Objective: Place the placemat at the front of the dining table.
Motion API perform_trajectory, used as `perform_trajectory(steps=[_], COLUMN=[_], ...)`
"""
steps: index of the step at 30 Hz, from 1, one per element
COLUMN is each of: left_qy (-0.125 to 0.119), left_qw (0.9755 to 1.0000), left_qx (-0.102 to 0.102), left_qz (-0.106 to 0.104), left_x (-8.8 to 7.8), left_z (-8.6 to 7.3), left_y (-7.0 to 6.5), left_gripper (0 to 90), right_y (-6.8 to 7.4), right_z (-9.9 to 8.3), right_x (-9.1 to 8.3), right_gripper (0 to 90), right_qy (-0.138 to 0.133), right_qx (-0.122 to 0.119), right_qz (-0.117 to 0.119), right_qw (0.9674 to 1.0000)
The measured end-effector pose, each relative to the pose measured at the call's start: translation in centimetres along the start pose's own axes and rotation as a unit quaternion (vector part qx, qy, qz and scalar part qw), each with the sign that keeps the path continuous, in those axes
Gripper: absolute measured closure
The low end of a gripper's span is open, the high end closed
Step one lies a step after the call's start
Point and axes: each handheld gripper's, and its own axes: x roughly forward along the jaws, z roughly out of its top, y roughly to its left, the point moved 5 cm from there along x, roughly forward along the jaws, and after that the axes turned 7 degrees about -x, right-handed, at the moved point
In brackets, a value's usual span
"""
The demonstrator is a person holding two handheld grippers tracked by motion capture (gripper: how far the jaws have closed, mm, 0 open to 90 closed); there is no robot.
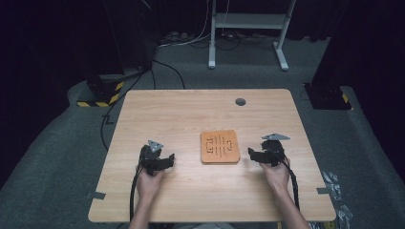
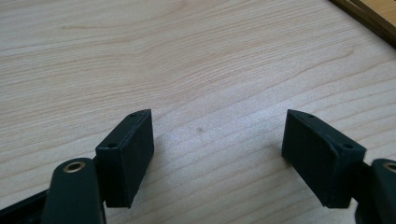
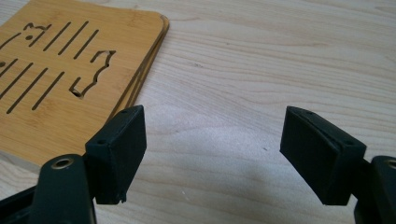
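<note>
A square bamboo board point(image 1: 219, 146) with cut-out slots lies flat near the middle of the wooden table point(image 1: 191, 114). My left gripper point(image 1: 168, 158) rests on the table to the board's left, held by a hand, jaws wide apart over bare wood point(image 2: 217, 135). My right gripper point(image 1: 252, 153) sits just right of the board, also open and empty point(image 3: 212, 135). In the right gripper view the board point(image 3: 60, 79) lies at the upper left, its edge close to the left jaw. A corner of the board point(image 2: 373, 14) shows at the top right of the left gripper view.
A round grey grommet point(image 1: 240, 101) sits in the table near its far edge. Beyond the table are a white desk frame point(image 1: 248, 28), cables on grey carpet, and black stands with yellow-striped bases point(image 1: 100, 93). Tape tabs mark the table's near corners.
</note>
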Motion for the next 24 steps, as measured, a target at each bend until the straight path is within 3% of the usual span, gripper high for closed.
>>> perform_trajectory(steps=[8,24], left_qy=[0.000,0.000], left_qw=[1.0000,1.0000], left_qx=[-0.001,-0.001], left_qz=[0.000,0.000], left_x=[0.0,0.0], left_z=[0.0,0.0], left_y=[0.0,0.0], left_gripper=[25.0,25.0], right_y=[0.3,1.5], right_z=[0.9,2.2], right_x=[0.3,1.3], right_gripper=[23.1,23.1], right_qy=[-0.010,-0.003], right_qx=[-0.003,-0.007], right_qz=[-0.001,-0.002], right_qw=[0.9999,1.0000])
